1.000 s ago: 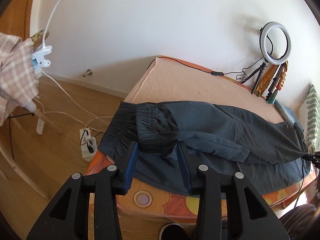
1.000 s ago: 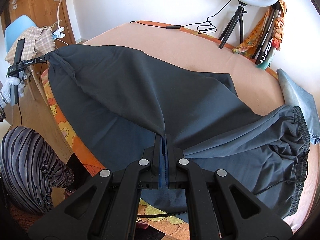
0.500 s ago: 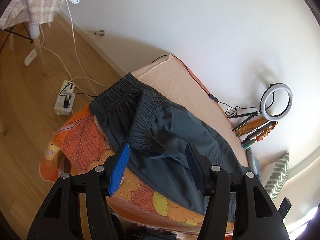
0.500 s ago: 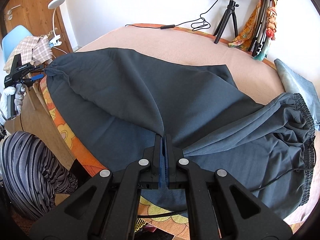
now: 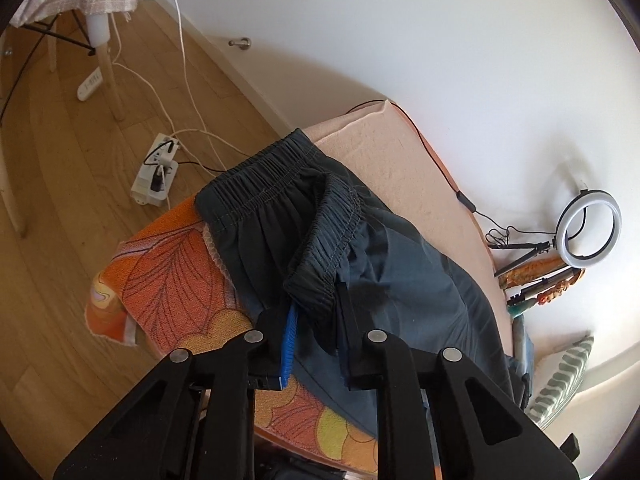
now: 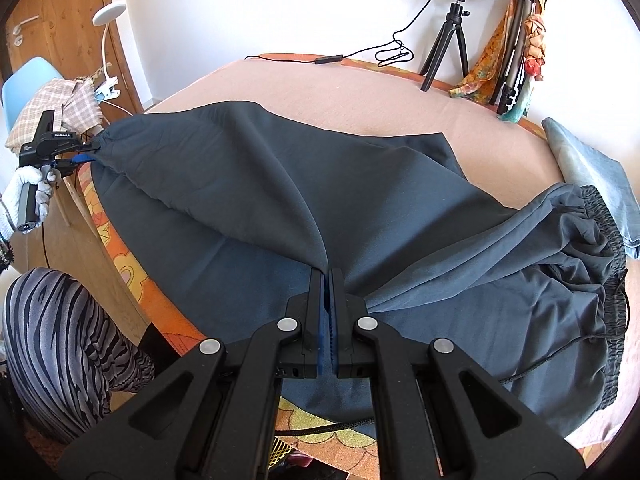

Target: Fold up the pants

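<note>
Dark grey pants lie across the peach-covered bed. My right gripper is shut on a pinch of pants fabric near the front edge, lifting it into a ridge. In the left wrist view the elastic waistband hangs at the bed corner. My left gripper has its jaws around the near waistband edge with a gap between them, half closed. The left gripper also shows at the far left of the right wrist view, at the pants' end. The other bunched end lies at right.
A ring light on a tripod and colourful cloths stand at the bed's back. Folded blue jeans lie at the right. An orange patterned blanket hangs off the corner. A power strip and cables lie on the wooden floor.
My left gripper moved in onto the waistband edge and its jaws narrowed around it. My right gripper stayed shut on the pants fabric.
</note>
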Demonstrator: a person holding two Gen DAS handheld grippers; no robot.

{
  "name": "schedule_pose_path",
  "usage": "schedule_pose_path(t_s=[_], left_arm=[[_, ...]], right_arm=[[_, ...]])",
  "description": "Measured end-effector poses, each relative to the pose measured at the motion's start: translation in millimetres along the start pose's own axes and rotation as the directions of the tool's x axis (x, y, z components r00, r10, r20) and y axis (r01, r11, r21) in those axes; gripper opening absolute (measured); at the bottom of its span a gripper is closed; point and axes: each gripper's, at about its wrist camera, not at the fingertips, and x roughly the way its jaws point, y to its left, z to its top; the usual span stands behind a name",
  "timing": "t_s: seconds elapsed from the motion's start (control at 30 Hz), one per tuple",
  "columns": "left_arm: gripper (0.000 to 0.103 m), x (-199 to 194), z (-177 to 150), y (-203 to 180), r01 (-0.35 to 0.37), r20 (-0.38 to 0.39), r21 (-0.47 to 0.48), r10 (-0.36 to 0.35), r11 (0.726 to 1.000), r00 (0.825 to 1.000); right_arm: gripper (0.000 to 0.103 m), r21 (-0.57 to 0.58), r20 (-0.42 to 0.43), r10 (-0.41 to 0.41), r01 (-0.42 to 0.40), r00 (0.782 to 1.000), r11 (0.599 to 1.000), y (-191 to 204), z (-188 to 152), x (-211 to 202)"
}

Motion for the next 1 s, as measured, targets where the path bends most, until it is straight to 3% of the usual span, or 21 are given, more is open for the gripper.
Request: schedule_pose_path(t_s=[0.17, 0.3, 0.7, 0.83, 1.0], left_arm=[[0.011, -8.6, -1.7, -3.4, 0.048, 0.054, 0.061, -0.052, 0.997, 0.997], [0.009, -13.0, 5.3, -6.3, 0.045, 0.083, 0.085, -0.053, 0.995, 0.995], [0.008, -21.0, 56.8, -34.9, 0.059, 0.133, 0.191, -0.086, 0.98, 0.987], [0.008, -20.6, 47.5, -1.1, 0.017, 0.117, 0.166, -0.036, 0.986, 0.992], [0.008, -7.2, 25.5, 39.8, -0.008, 0.049, 0.11, 0.003, 0.994, 0.999]], right_arm=[[0.002, 0.004, -0.003, -0.01, 0.01, 1.0, 1.0, -1.6, -2.0, -1.3], [0.002, 0.014, 0.001, -0.012, 0.012, 1.0, 1.0, -3.7, -1.6, -1.9], [0.002, -0.004, 0.105, -0.009, 0.01, 0.994, 1.0, 28.2, 34.5, -25.1], [0.002, -0.058, 0.079, 0.011, -0.007, 0.997, 0.998, 50.6, 22.4, -27.2], [0.002, -0.056, -0.024, 0.024, -0.026, 0.999, 0.998, 51.5, -10.6, -7.0]])
